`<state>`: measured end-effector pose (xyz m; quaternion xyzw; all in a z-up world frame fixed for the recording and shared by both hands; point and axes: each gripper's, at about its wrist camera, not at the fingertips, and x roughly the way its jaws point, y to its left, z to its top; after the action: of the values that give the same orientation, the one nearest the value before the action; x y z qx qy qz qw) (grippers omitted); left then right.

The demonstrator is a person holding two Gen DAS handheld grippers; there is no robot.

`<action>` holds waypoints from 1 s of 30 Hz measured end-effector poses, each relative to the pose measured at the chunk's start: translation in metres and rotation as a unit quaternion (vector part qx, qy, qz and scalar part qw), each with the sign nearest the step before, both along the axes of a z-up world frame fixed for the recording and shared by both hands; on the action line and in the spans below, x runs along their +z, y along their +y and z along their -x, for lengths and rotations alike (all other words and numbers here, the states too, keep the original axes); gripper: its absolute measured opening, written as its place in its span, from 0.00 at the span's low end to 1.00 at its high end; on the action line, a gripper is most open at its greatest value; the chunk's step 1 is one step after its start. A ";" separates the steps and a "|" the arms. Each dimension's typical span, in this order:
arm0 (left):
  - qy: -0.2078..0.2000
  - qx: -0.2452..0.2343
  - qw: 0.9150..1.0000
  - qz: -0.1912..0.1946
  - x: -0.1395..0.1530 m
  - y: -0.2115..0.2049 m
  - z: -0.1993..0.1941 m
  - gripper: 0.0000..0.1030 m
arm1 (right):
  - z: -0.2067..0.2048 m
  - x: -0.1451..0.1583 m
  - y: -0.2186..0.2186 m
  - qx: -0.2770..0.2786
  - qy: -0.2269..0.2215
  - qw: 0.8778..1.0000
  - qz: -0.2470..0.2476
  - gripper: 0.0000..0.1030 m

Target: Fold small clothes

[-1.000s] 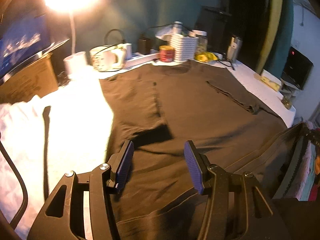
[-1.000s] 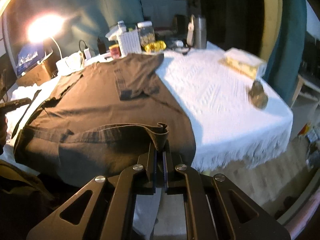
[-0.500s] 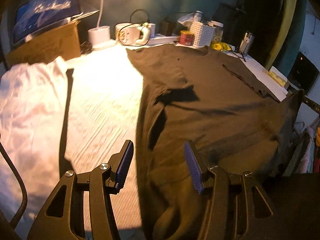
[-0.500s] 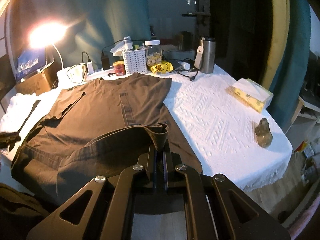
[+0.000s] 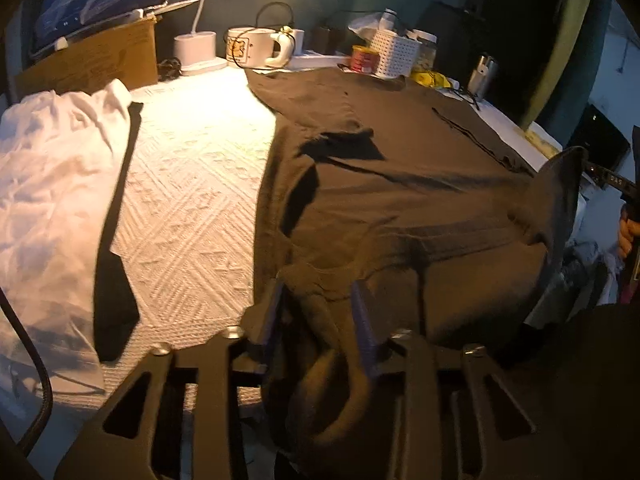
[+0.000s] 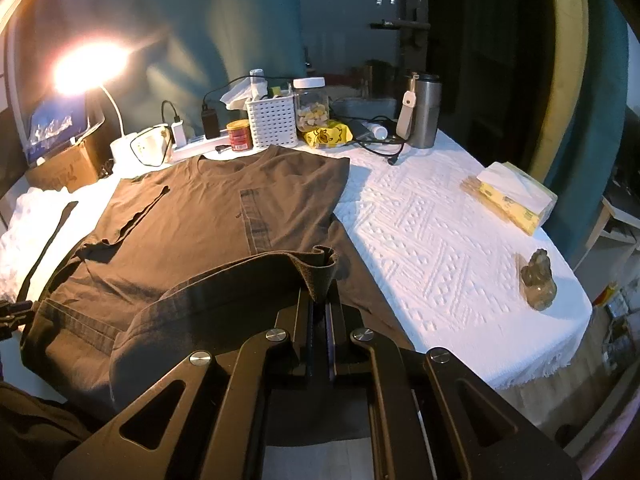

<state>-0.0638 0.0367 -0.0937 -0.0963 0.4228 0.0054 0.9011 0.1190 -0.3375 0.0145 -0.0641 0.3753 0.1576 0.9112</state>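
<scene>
Working at the white-covered table (image 6: 420,220), on the brown T-shirt (image 6: 192,216) spread flat across it, collar toward the clutter at the far side, both sides apparently turned in over the body, bottom hem at the near edge. Judging by that, beginning the bottom-to-top fold: taking up the two hem corners.

Pinching the right hem corner in the right gripper (image 6: 320,300), jaws fully closed on a doubled band of cloth, holding it raised clear of the table. Closing the left gripper (image 5: 318,308) just now on the other corner, with a bunched ridge of hem between the pads and seemingly squeezed by them, though blurred there.

Probably needing next a firm hold on the left side, then raising both corners evenly and carrying them toward the collar, keeping the hem taut between the two hands to avoid sagging or dragging the turned-in sides open.

Holding both tools tilted steeply downward and forward over the near edge, the left low against the cloth, the right a little higher, well apart along the hem.
</scene>
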 end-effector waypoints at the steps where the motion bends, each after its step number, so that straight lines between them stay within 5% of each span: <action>1: 0.002 -0.001 1.000 0.000 0.000 0.000 0.000 0.22 | -0.001 -0.001 0.000 0.000 0.000 1.000 -0.001 0.06; 11: 0.021 0.005 1.000 -0.014 -0.006 -0.003 -0.003 0.15 | -0.003 -0.005 -0.003 -0.002 0.003 1.000 -0.011 0.06; 12: 0.023 0.006 1.000 -0.019 -0.006 -0.004 -0.004 0.06 | -0.003 -0.004 -0.004 -0.002 0.003 1.000 -0.011 0.06; 14: 0.024 0.005 0.999 -0.026 -0.004 -0.007 -0.005 0.05 | -0.004 -0.004 -0.004 -0.001 0.002 1.000 -0.012 0.06; 30: -0.069 0.035 0.995 -0.068 0.043 -0.003 -0.014 0.05 | -0.012 -0.004 -0.019 -0.017 -0.011 0.999 -0.049 0.06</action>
<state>-0.0493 0.0340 -0.0503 -0.0497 0.3542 0.0589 0.9320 0.1307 -0.3564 0.0102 -0.0144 0.3577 0.1593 0.9200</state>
